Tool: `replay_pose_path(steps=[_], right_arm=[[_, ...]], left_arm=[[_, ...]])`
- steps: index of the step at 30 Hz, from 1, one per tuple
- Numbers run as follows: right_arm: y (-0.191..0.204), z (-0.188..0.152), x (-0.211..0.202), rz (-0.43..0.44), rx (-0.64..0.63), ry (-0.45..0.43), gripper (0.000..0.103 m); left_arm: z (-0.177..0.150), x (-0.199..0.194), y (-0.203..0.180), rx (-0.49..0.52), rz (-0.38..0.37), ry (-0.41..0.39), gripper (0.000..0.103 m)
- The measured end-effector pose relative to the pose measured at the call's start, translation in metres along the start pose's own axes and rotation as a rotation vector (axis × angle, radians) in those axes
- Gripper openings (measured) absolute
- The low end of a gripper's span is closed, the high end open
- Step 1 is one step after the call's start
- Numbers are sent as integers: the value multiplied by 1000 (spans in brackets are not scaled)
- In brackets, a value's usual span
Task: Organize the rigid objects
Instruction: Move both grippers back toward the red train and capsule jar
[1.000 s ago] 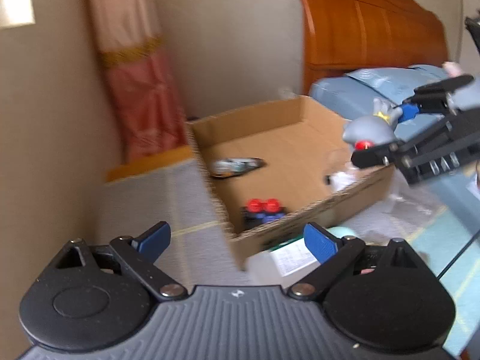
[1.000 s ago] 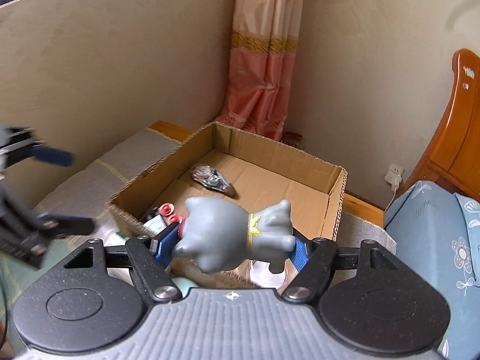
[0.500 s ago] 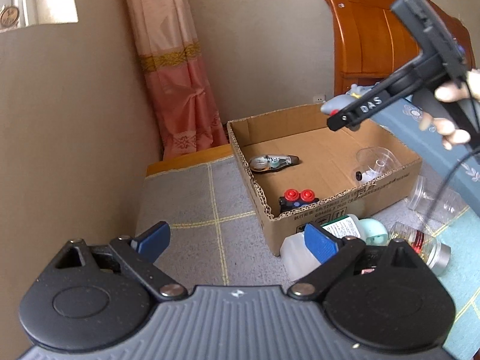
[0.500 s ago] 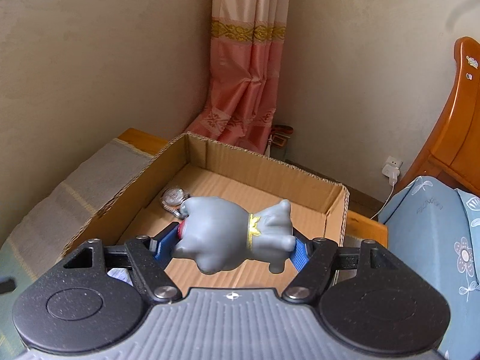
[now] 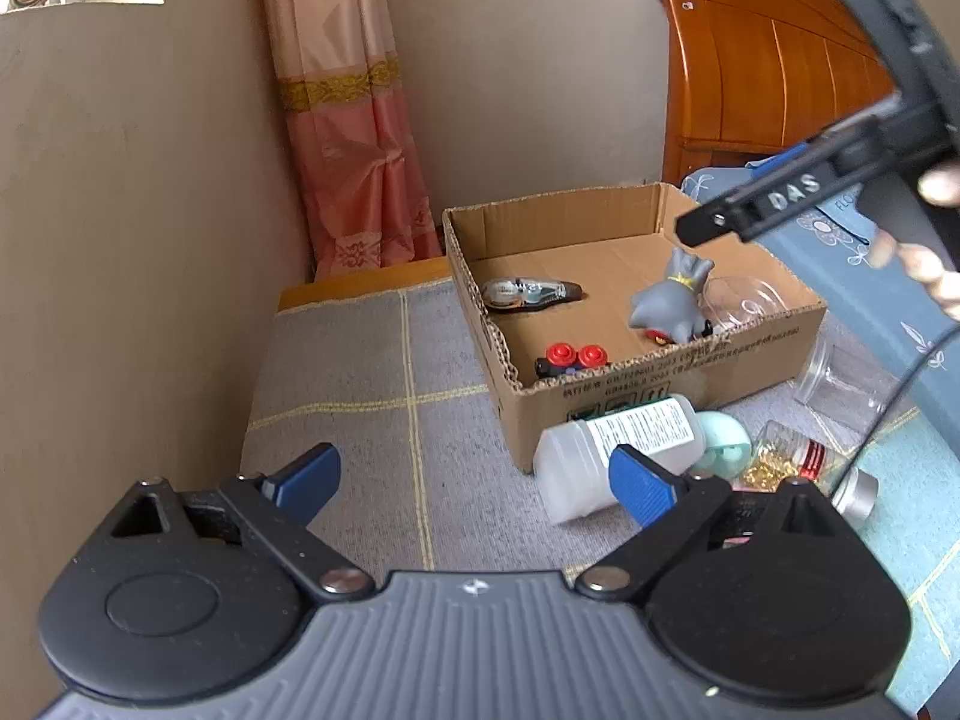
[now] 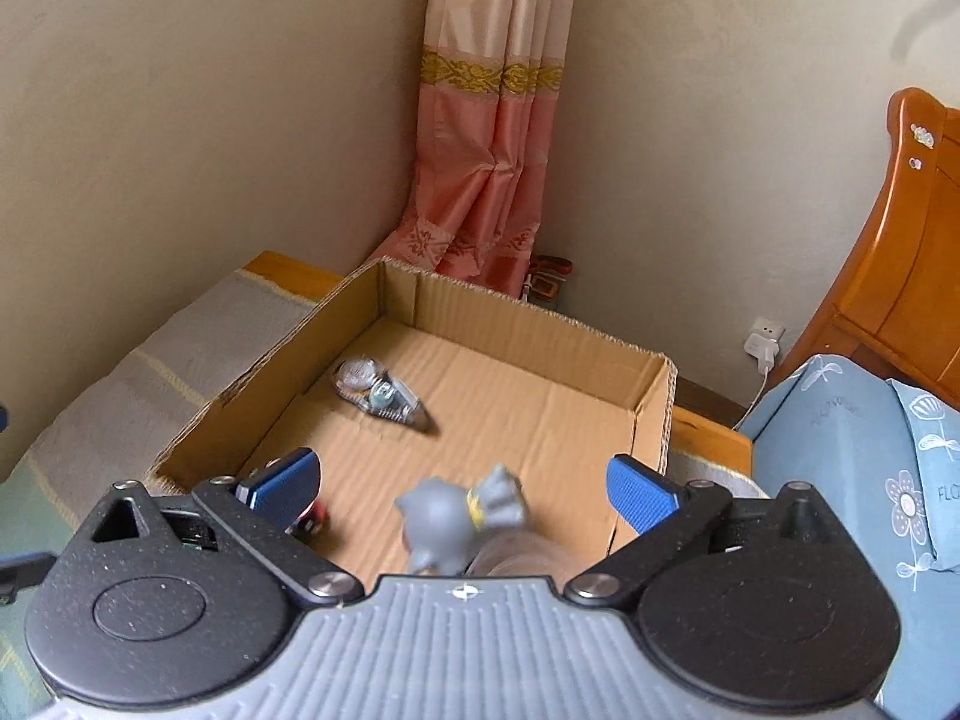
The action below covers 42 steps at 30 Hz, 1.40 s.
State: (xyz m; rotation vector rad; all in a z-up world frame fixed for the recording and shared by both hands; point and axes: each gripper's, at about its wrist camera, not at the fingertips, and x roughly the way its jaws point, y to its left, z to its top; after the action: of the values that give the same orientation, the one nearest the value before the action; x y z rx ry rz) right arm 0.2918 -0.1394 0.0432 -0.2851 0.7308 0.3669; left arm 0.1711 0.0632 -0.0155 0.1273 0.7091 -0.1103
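Note:
An open cardboard box [image 5: 660, 384] [image 6: 540, 330] sits on the grey mat. Inside lie a grey toy figure [image 5: 669, 303] [image 6: 456, 519], a clear correction-tape dispenser [image 5: 528, 293] [image 6: 381, 396], a black toy with red knobs [image 5: 570, 359] and a clear plastic cup [image 5: 744, 300]. My right gripper [image 6: 465, 483] is open above the box, with the grey figure below it on the box floor. It also shows in the left wrist view [image 5: 780, 204]. My left gripper [image 5: 474, 477] is open and empty over the mat, in front of the box.
In front of the box lie a white bottle [image 5: 618, 450], a mint round object [image 5: 723, 441], a jar of gold bits [image 5: 804, 465] and a clear cup [image 5: 840, 378]. A blue-sheeted bed [image 6: 870, 438] with a wooden headboard [image 5: 762, 72] is right; curtain [image 6: 486, 150] and walls behind.
My right gripper opened and let go of the grey figure, which now lies in the box. My left gripper drew back from the box and stayed open.

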Motion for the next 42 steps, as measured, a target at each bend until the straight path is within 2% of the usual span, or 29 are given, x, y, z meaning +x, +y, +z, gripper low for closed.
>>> replay_pose_path(steps=[8, 18, 23, 31, 42], right_arm=[[15, -43, -19, 0, 73, 21, 103], [22, -91, 2, -43, 237, 164, 103], [30, -97, 14, -84, 282, 174, 103], [33, -110, 24, -159, 302, 223, 103], [45, -154, -12, -196, 253, 229, 103]], left_arm=[[-12, -8, -6, -9, -6, 13, 96], [-20, -14, -7, -15, 1, 19, 96], [-22, -16, -5, -23, 1, 22, 96], [-26, -17, -4, -18, 1, 24, 96], [-28, -17, -11, 19, -35, 26, 96]])
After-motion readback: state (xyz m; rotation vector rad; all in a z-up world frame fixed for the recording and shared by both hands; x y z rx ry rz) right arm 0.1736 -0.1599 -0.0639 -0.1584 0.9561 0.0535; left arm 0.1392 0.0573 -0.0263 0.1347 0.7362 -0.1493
